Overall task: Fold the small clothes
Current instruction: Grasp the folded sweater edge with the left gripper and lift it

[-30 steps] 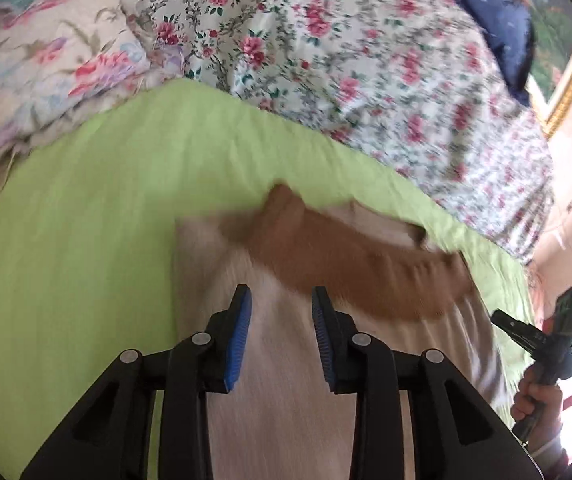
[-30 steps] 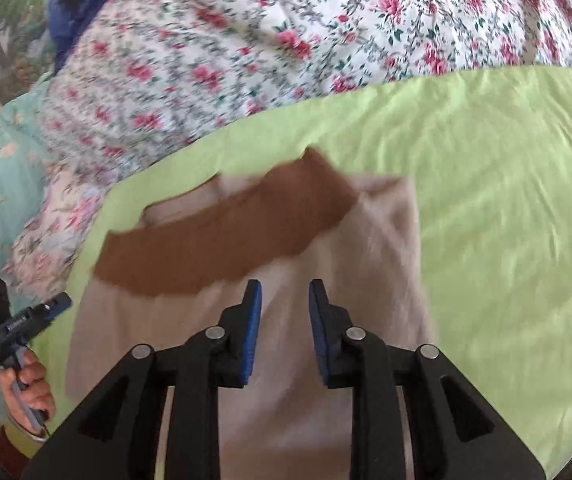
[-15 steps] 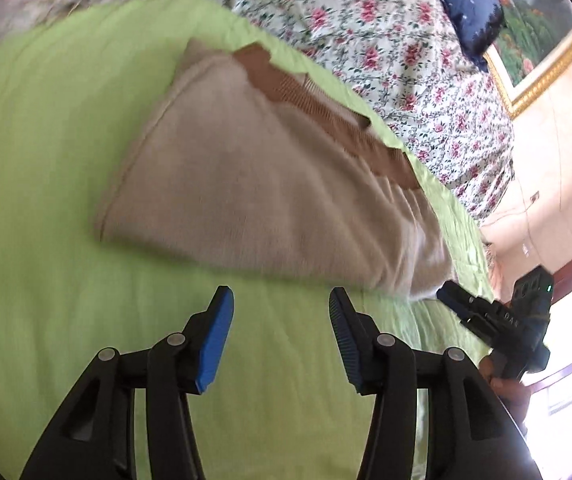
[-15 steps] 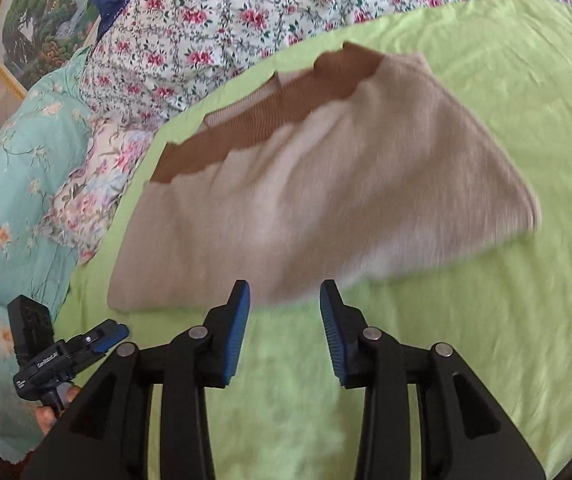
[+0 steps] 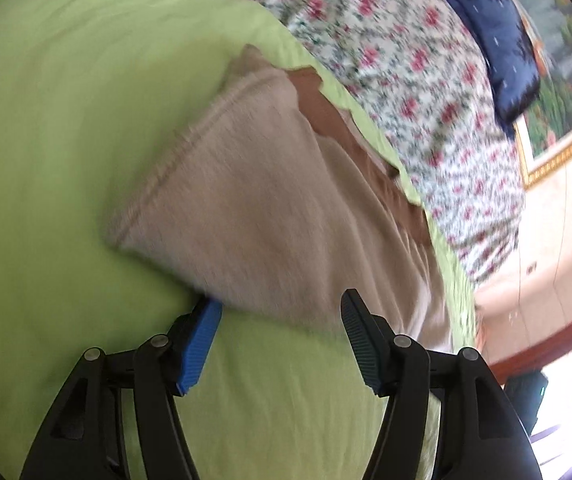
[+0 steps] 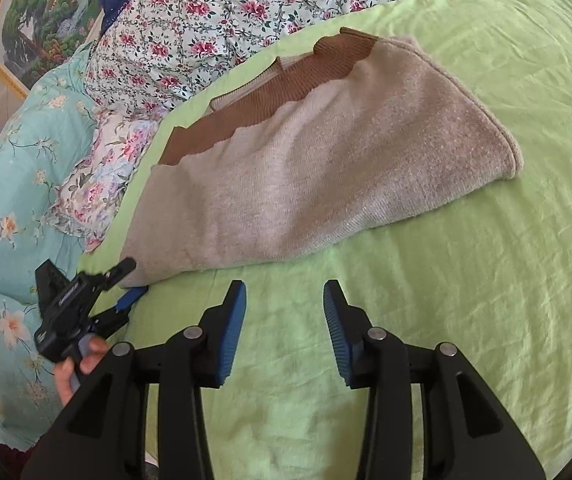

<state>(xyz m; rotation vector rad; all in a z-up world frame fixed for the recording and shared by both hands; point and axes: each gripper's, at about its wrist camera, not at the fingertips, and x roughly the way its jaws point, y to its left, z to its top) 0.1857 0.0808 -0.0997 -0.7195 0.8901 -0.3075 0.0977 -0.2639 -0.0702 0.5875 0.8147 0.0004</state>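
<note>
A beige knit garment (image 6: 326,168) with a brown ribbed band (image 6: 270,92) lies folded on the green sheet (image 6: 466,300). It also shows in the left wrist view (image 5: 270,208). My left gripper (image 5: 280,312) is open at the garment's near edge, the cloth edge between its jaws, one blue pad (image 5: 200,344) slipped under it. From the right wrist view the left gripper (image 6: 126,280) straddles the garment's lower left corner. My right gripper (image 6: 284,300) is open and empty, a little short of the garment's near edge.
A floral quilt (image 6: 222,12) and a teal floral blanket (image 6: 10,184) border the green sheet at the back and left. A dark blue pillow (image 5: 498,40) and a framed picture (image 6: 34,28) lie beyond. The green sheet stretches right of the garment.
Both grippers drew back off the garment's top toward its near edge. The left one then opened wider and moved in onto the garment's corner. The right one opened a little.
</note>
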